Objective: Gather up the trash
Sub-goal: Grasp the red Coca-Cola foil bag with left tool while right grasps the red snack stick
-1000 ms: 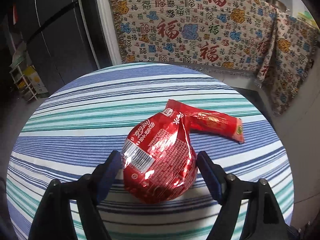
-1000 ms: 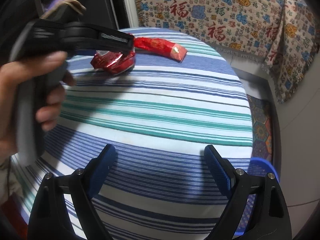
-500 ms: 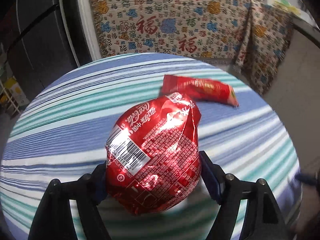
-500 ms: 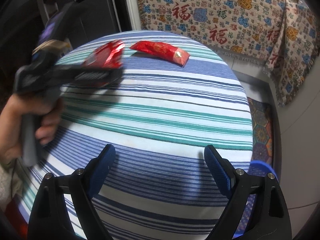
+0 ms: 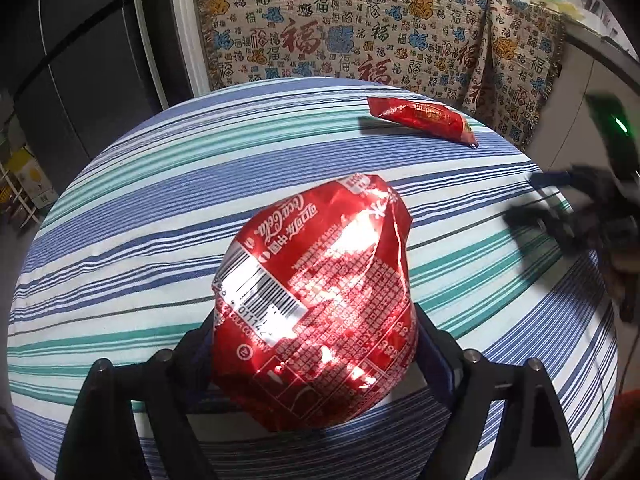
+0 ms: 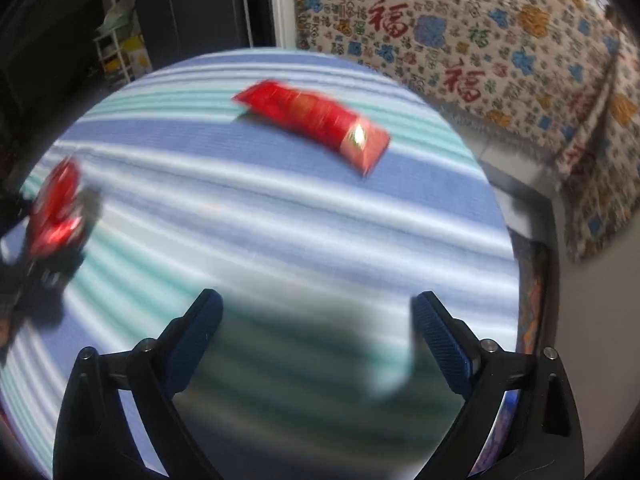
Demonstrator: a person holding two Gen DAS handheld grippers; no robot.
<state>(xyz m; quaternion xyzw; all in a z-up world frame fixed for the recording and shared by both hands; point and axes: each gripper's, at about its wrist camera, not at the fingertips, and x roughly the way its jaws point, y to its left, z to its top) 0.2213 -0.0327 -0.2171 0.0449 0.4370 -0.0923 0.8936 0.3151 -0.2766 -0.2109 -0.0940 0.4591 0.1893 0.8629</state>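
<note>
My left gripper (image 5: 314,344) is shut on a crumpled red Coca-Cola wrapper (image 5: 320,276) and holds it above the round striped table (image 5: 160,184). The wrapper hides both fingertips. A long red snack packet (image 5: 424,118) lies flat at the table's far right. In the blurred right wrist view the same packet (image 6: 316,122) lies ahead of my right gripper (image 6: 316,320), which is open and empty above the table (image 6: 280,220). The held wrapper (image 6: 56,208) shows at the far left there. My right gripper also shows blurred at the right edge of the left wrist view (image 5: 580,208).
A patterned cloth with red characters (image 5: 360,32) hangs behind the table. A dark cabinet (image 5: 80,60) stands at the back left. A shelf with boxes (image 6: 120,52) is at the far left. Floor and a patterned mat (image 6: 532,292) lie right of the table.
My left gripper closed on the Coca-Cola wrapper and lifted it off the table. My right gripper moved forward toward the long packet, which now looks closer.
</note>
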